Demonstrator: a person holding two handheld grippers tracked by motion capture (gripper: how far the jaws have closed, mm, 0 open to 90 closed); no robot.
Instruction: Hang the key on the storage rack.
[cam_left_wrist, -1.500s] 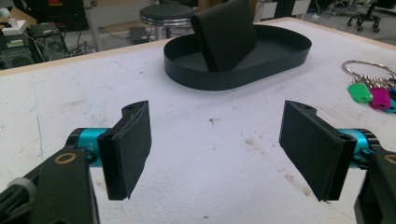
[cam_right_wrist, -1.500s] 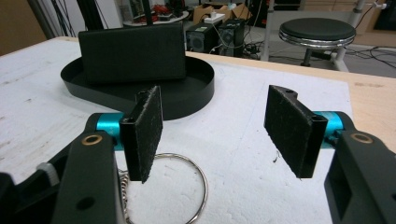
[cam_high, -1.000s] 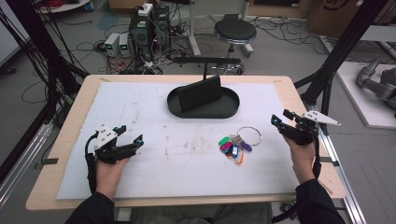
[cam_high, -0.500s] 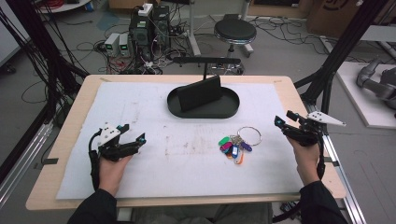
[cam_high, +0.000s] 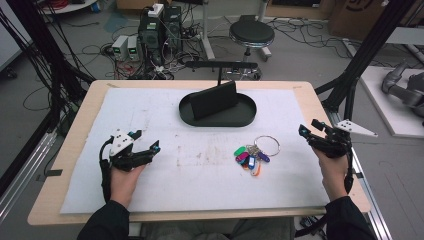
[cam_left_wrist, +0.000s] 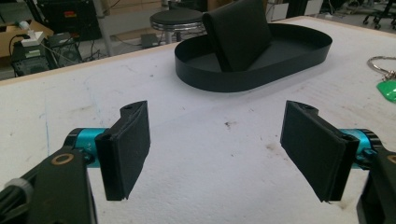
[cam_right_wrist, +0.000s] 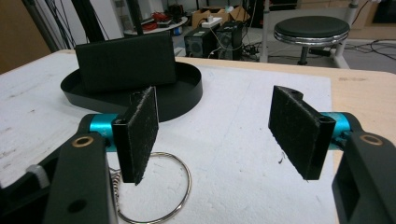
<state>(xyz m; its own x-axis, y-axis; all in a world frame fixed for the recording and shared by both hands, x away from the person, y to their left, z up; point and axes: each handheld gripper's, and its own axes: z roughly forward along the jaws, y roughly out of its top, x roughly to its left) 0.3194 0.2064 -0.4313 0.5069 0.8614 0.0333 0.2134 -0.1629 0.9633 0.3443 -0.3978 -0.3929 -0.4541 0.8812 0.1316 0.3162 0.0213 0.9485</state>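
Coloured unreadable key tags (cam_high: 248, 159)

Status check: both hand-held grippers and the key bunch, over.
Left hand-held gripper open, empty. Right hand-held gripper open, empty, beside the key bunch, not touching. Keys flat on the white mat; nothing between.

Two hand-held grippers are shown: left gripper (cam_high: 150, 148) and right gripper (cam_high: 307, 131), black-bodied with flat black pads (cam_left_wrist: 128, 144), turquoise collars, brass-ringed screw holes, grey three-cornered plates and black cables. Dark sleeves are worn.
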